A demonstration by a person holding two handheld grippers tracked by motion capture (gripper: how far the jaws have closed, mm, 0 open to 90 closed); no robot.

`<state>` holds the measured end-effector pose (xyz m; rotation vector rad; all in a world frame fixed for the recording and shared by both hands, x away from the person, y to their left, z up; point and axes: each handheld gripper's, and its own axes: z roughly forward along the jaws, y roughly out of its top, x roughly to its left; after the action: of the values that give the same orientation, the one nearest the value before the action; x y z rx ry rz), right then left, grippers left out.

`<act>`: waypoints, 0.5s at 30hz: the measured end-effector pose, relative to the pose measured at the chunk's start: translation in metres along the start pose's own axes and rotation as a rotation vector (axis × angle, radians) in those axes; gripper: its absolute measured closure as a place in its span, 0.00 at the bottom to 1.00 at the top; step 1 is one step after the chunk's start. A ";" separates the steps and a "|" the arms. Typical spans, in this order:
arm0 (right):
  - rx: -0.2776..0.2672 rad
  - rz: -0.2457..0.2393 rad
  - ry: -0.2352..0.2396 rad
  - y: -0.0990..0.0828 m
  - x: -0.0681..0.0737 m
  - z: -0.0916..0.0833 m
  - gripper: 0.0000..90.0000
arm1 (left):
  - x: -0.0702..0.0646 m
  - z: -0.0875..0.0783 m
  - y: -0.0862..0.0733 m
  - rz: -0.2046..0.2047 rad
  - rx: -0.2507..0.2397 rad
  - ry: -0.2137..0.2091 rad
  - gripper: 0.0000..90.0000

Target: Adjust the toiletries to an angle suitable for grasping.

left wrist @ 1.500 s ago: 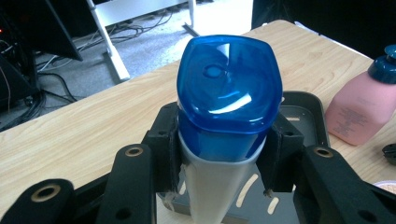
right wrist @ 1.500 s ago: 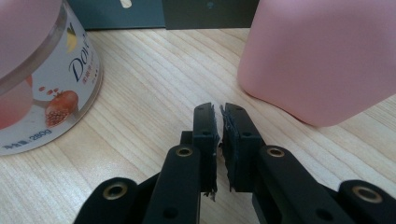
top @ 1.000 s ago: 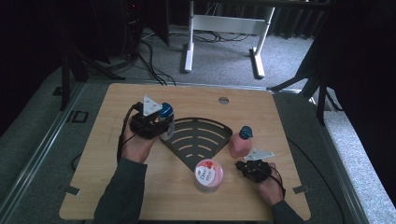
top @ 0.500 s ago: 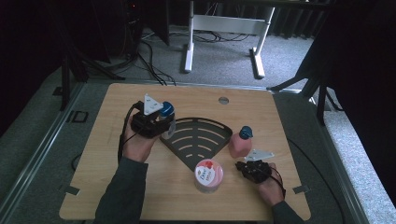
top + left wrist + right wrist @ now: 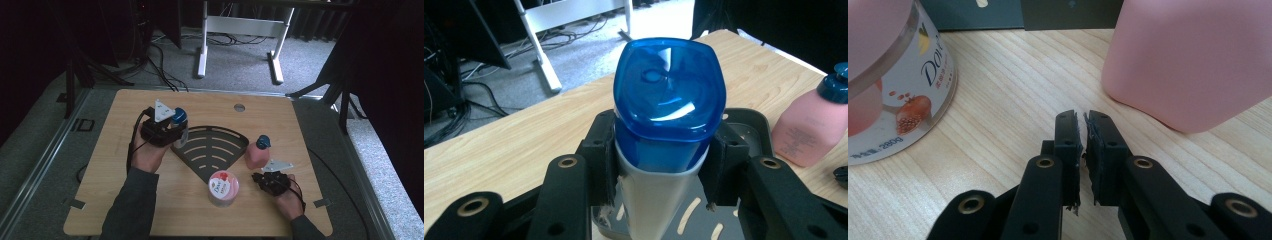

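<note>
On the light wooden table (image 5: 150, 210), seen from above: three containers, one rack, two grippers.
Bottles: two. One is the white plastic bottle with a glossy blue cap (image 5: 667, 107); the other is the pink plastic bottle with a dark blue cap (image 5: 258, 152).
Jars: one, the round pink jar with a printed lid (image 5: 223, 188), near the front edge of the table.
Rack: one dark fan-shaped slotted rack (image 5: 212, 147), lying flat between the two hands.
Writing: the jar label in the right gripper view reads "Dove" and "280g", beside a picture of a pomegranate. The small print on the pink bottle is too fine to read.
Left gripper (image 5: 659, 165): its jaws pinch the white bottle just under the blue cap. The bottle is at the left edge of the rack, over its slots.
Right gripper (image 5: 1082, 150): its jaws are pressed together and hold nothing. It is low over the wood, between the jar and the pink bottle.
</note>
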<state>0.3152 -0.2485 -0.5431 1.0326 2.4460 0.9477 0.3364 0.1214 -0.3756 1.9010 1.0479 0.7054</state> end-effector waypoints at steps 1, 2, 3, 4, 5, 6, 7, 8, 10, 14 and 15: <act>-0.001 0.002 -0.002 0.000 -0.001 0.000 0.93 | 0.000 0.000 0.001 -0.001 -0.003 -0.001 0.62; -0.001 0.002 -0.002 0.000 -0.001 0.000 0.93 | -0.001 0.001 0.001 0.000 -0.001 -0.002 0.62; -0.001 0.002 -0.001 0.000 -0.001 0.000 0.93 | -0.001 0.001 0.002 0.003 0.000 -0.004 0.62; -0.001 0.003 -0.001 0.000 -0.001 0.000 0.93 | -0.001 0.001 0.002 0.003 -0.001 -0.004 0.62; -0.001 0.002 -0.001 0.000 -0.001 0.000 0.93 | -0.002 0.001 0.003 0.004 -0.001 -0.003 0.62; -0.001 0.001 0.000 0.000 -0.001 0.000 0.93 | -0.002 0.002 0.003 0.005 -0.001 -0.003 0.62; 0.000 0.001 0.000 0.000 -0.001 0.000 0.93 | -0.001 0.002 0.004 0.003 -0.001 -0.003 0.62; 0.000 0.002 0.000 0.000 0.000 0.000 0.93 | -0.001 0.002 0.004 0.003 -0.001 -0.002 0.62; -0.001 0.002 0.001 0.000 0.000 0.000 0.93 | 0.000 0.003 0.005 0.002 -0.002 0.001 0.62; 0.000 -0.003 0.003 0.001 0.000 0.001 0.93 | 0.002 0.004 0.006 -0.005 -0.004 0.005 0.62; 0.000 -0.003 0.004 0.001 0.000 0.001 0.93 | 0.003 0.004 0.006 -0.005 -0.004 0.006 0.62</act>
<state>0.3166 -0.2473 -0.5434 1.0276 2.4503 0.9491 0.3435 0.1202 -0.3723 1.8932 1.0541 0.7106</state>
